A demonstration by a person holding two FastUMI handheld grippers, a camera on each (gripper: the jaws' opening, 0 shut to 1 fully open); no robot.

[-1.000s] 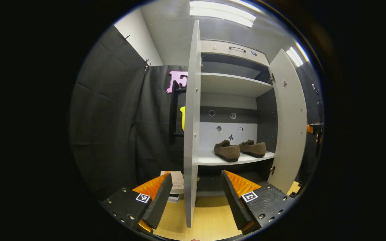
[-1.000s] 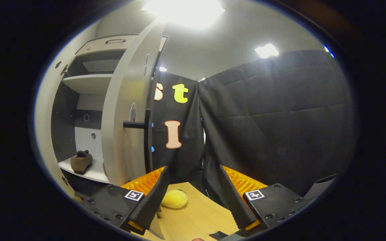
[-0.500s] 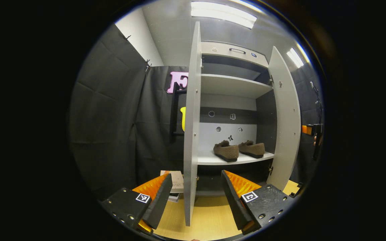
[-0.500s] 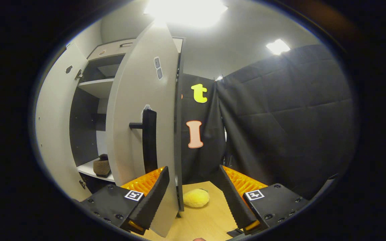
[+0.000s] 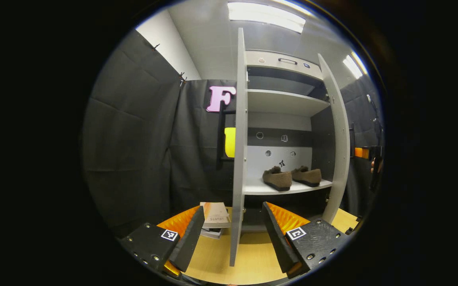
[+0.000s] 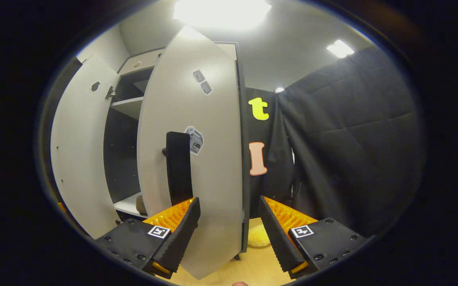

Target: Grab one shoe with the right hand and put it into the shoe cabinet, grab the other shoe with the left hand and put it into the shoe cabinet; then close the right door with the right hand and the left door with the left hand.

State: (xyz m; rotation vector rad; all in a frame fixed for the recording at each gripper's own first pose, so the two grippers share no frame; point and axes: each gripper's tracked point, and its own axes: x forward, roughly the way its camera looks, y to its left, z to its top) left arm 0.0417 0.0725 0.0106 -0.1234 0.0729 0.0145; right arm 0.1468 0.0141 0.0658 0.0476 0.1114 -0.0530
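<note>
- Stickers on the right door (image 6: 213, 159) are too small to read.
- Left gripper (image 5: 229, 238) jaws apart, straddling the left door (image 5: 239, 159) edge at 6 o'clock.
- Right gripper (image 6: 227, 234) jaws apart, empty, before the handle (image 6: 178, 167).
- Both shoes (image 5: 290, 177) sit on the cabinet shelf (image 5: 284, 186) at 3 o'clock; doors ajar.
</note>
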